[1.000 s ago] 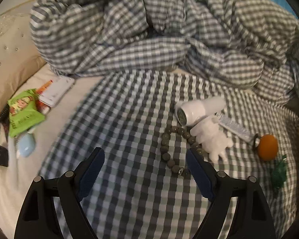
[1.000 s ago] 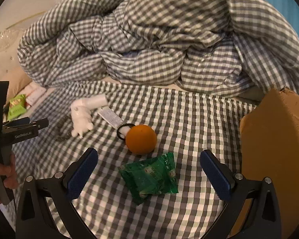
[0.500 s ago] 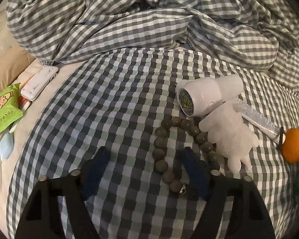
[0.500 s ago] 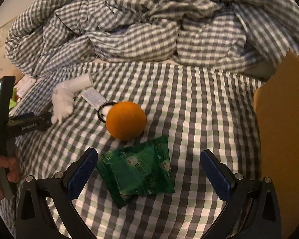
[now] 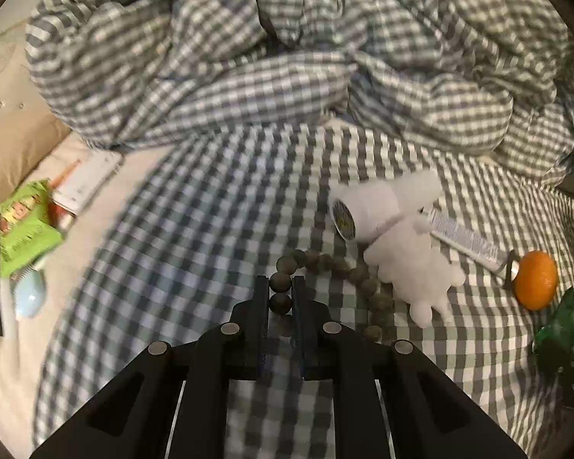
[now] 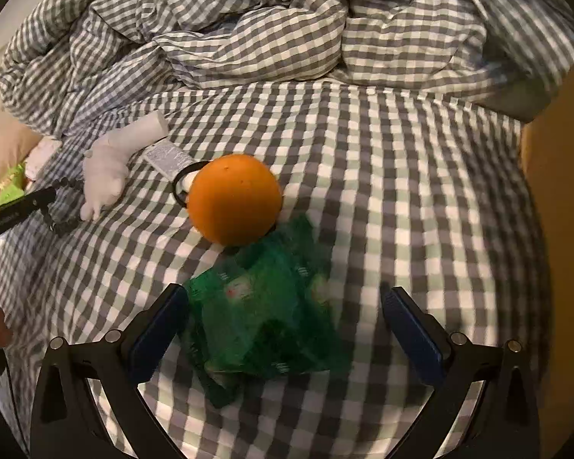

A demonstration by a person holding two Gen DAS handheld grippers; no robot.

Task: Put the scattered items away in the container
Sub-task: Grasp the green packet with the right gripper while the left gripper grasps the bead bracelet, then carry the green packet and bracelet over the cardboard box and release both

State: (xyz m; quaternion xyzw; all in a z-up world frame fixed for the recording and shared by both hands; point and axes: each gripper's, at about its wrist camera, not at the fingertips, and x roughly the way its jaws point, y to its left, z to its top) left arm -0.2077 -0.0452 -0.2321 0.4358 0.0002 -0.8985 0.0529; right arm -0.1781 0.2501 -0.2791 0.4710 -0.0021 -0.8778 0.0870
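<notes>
One bead bracelet (image 5: 325,264), left gripper (image 5: 280,298) closing on two beads. Right gripper (image 6: 283,306) spread wide around one green packet (image 6: 264,325); one orange (image 6: 235,199) just beyond.

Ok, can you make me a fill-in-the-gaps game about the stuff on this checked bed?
1. The left gripper is closing its fingers on the string of dark round ____.
2. The round orange fruit touches a crinkly ____ plastic packet.
3. The right gripper has its fingers wide ____.

Missing words: beads; green; open
</notes>
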